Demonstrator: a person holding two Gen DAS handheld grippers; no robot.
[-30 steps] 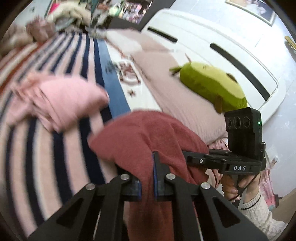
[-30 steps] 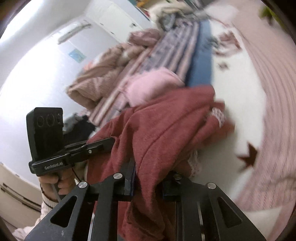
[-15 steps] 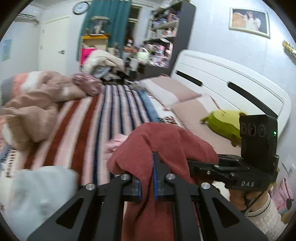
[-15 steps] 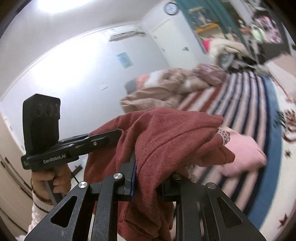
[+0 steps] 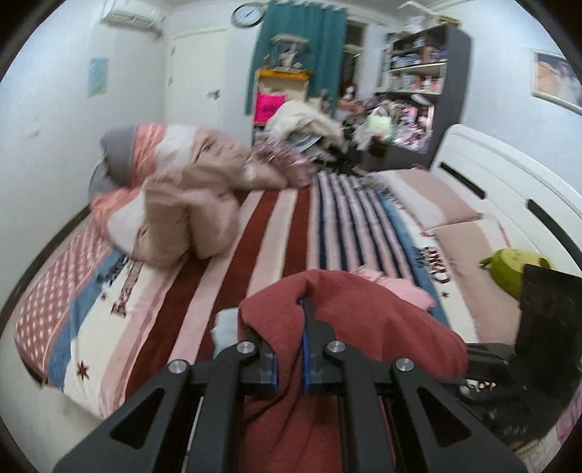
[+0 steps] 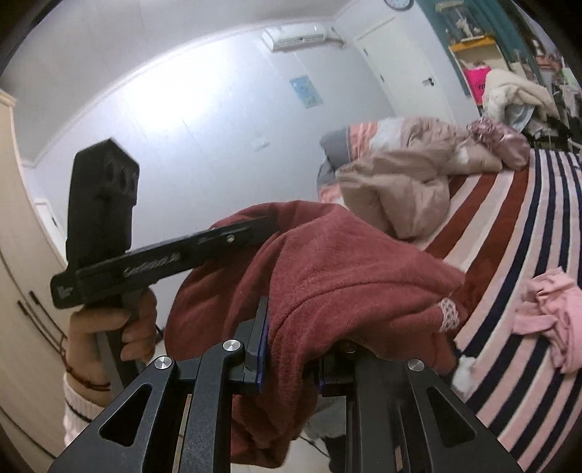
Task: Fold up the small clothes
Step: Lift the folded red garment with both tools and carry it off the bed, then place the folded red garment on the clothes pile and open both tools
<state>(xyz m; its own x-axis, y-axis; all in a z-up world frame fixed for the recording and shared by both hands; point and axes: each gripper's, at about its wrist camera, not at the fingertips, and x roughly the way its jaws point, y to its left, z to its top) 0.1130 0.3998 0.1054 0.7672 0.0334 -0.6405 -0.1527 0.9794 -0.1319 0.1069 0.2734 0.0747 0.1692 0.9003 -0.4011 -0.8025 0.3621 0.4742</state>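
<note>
lifted: red garment [image 5: 349, 320] draped over claw [image 5: 291, 360]

Bed [image 5: 276, 233]: striped cover, ahead of the tool.
Quilt [image 5: 189, 214]: bunched, far left ahead.
Pink garment [image 6: 549, 320]: crumpled, just right.
Green plush toy [image 5: 509, 265]: on pillow, right.

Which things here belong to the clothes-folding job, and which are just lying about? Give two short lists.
Part of the job:
- dark red garment, clamped in both claws
- left claw
- right claw
- pink garment on the striped bedspread

Just lying about:
- crumpled beige quilt
- green plush toy
- wall clock
- bookshelf
</note>
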